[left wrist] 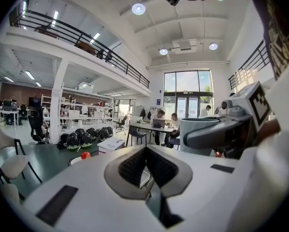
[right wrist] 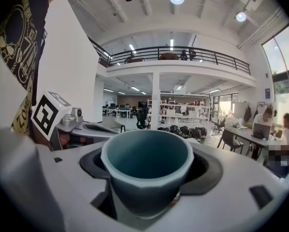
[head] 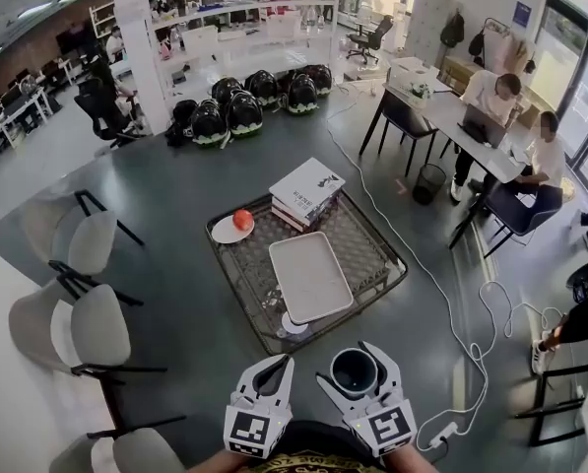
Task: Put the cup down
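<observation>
A blue-grey cup [head: 354, 372] is held upright in my right gripper [head: 357, 365], low in the head view and above the dark floor, short of the table. The right gripper view shows the jaws closed around the cup [right wrist: 146, 166] on both sides, with its empty inside facing the camera. My left gripper [head: 277, 365] hangs just left of it, jaws together with nothing between them. From the left gripper view the cup [left wrist: 200, 132] shows at the right, in the other gripper's jaws.
Ahead stands a low wire-mesh table [head: 372, 254] with a white tray [head: 310, 276], a small white saucer [head: 294, 324] at its near edge, a red ball [head: 242, 220] on a plate [head: 223, 232] and stacked books [head: 307, 191]. Chairs [head: 97, 328] stand left; a cable [head: 471, 333] trails right.
</observation>
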